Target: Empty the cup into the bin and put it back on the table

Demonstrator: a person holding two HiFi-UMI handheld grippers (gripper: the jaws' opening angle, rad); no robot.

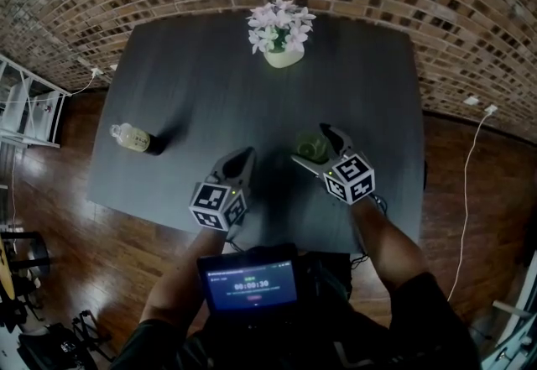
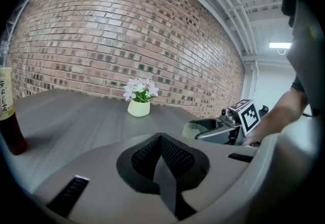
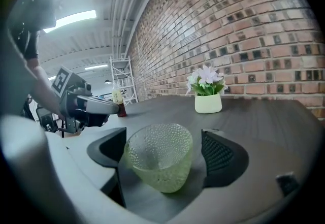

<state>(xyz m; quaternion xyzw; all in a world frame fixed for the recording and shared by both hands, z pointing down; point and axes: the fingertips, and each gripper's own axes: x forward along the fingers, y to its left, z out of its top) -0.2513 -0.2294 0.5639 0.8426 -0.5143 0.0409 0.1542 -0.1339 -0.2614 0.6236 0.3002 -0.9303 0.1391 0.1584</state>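
- Now standing on the grey table (image 1: 210,108), the green cup (image 3: 160,162) sits between the right gripper's (image 1: 317,148) wide-apart jaws.
- Left gripper (image 2: 161,159) nearby, jaws together, empty.

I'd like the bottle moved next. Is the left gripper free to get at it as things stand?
Probably yes. The left gripper holds nothing, its jaws shut, and only bare table lies between it and the bottle standing off to its left. It would need to open its jaws first.

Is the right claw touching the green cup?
Cannot tell. Right gripper view: the cup sits between the right claw's wide jaws, table showing beside one pad, but its rim overlaps the other.
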